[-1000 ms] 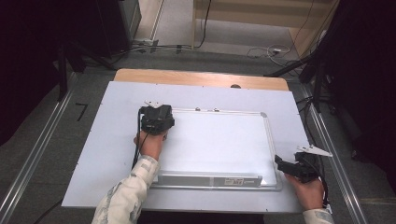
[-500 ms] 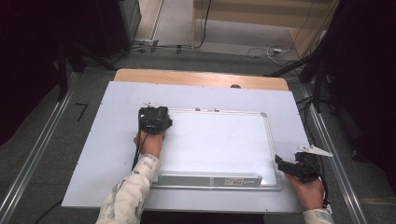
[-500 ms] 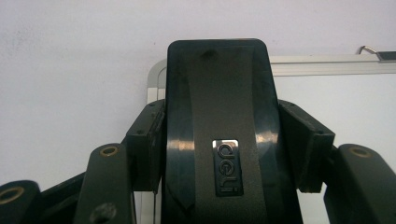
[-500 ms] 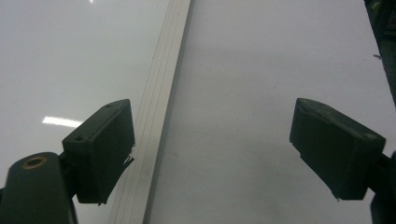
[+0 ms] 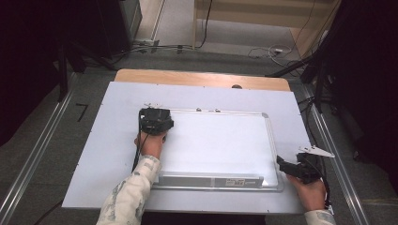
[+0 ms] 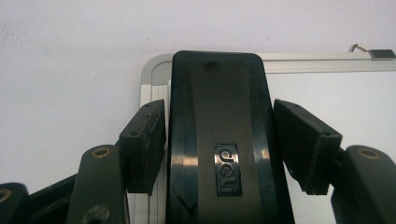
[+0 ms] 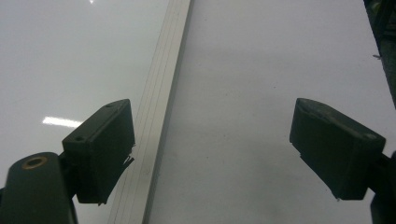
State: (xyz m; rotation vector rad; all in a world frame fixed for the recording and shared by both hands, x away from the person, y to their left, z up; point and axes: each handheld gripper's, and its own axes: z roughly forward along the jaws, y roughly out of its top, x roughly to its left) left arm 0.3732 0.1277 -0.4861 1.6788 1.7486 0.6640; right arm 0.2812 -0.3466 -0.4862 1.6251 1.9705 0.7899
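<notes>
So the left gripper (image 5: 156,120) is sitting at the top-left corner of the whiteboard (image 5: 220,145), and between its jaws there's a black eraser (image 6: 218,140) with a little silver logo badge on it. In the left gripper view the eraser runs straight up the middle, lying flat on the board with its far end right at the rounded corner of the aluminium frame. The jaws have just been opening: the left pad (image 6: 145,144) looks like it's right against the eraser's side or a hair off it, while the right pad (image 6: 306,144) has a clear sliver of white board showing between it and the eraser. So the eraser is between the fingers but not squeezed any more, more like let go and resting on the board.

The right gripper (image 5: 286,165) is way over at the bottom-right corner of the whiteboard, well apart from the eraser. In the right gripper view its two fingers are spread wide with nothing between them, just the board's frame strip (image 7: 161,107) running up past the left finger (image 7: 100,149) and plain white table (image 5: 117,140) surface on the other side
</notes>
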